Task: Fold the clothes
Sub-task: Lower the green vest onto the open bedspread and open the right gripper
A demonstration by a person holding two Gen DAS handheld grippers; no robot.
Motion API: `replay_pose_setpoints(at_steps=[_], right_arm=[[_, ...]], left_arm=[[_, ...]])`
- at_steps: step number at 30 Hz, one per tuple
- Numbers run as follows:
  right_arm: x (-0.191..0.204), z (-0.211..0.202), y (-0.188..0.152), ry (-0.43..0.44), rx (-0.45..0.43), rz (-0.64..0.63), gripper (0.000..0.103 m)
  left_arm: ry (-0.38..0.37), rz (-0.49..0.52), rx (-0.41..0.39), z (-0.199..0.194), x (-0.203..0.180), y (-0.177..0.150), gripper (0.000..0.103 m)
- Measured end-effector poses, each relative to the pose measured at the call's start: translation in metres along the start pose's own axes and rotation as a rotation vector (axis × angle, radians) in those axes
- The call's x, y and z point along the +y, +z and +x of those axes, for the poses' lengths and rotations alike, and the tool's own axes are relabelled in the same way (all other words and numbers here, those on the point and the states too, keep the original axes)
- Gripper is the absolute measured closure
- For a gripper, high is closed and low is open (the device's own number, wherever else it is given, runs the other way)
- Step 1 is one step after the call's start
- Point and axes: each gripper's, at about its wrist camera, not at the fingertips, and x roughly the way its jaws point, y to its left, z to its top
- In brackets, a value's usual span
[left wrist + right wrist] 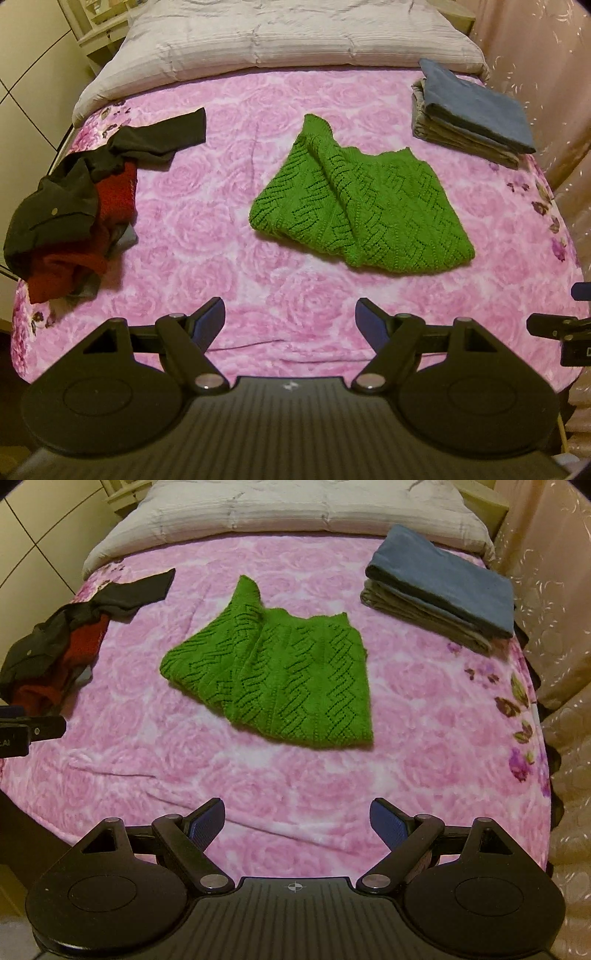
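Centrally, the green knit (pixel 354 199) lies loosely folded with bare pink blanket (pixel 207 236) all around; left gripper (pixel 290 319) and right gripper (pixel 297 821) gape wide, empty, at six o'clock.

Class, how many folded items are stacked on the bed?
2, both in one stack at the bed's far right corner: a blue one on top, a grey one beneath. More may be hidden between.

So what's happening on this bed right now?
Clothes are being folded on a pink floral blanket. Both the left gripper and right gripper hover open near the bed's near edge, holding nothing. A green knit garment lies partly folded in the middle. A folded stack sits far right; an unfolded pile of dark and red clothes waits on the left.
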Motion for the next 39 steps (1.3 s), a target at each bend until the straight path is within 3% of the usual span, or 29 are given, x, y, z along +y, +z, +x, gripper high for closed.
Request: replay_pose_setpoints(at_steps=[21, 39], right_arm=[[0.035, 0.012, 0.018, -0.102, -0.035, 0.181, 0.015], [0.019, 0.059, 0.009, -0.171, 0.051, 0.239, 0.015]], left_arm=[[-0.134, 0.189, -0.022, 0.038, 0.026, 0.040, 0.028], [-0.132, 0.270, 0.079, 0.097, 0.012, 0.046, 0.028]])
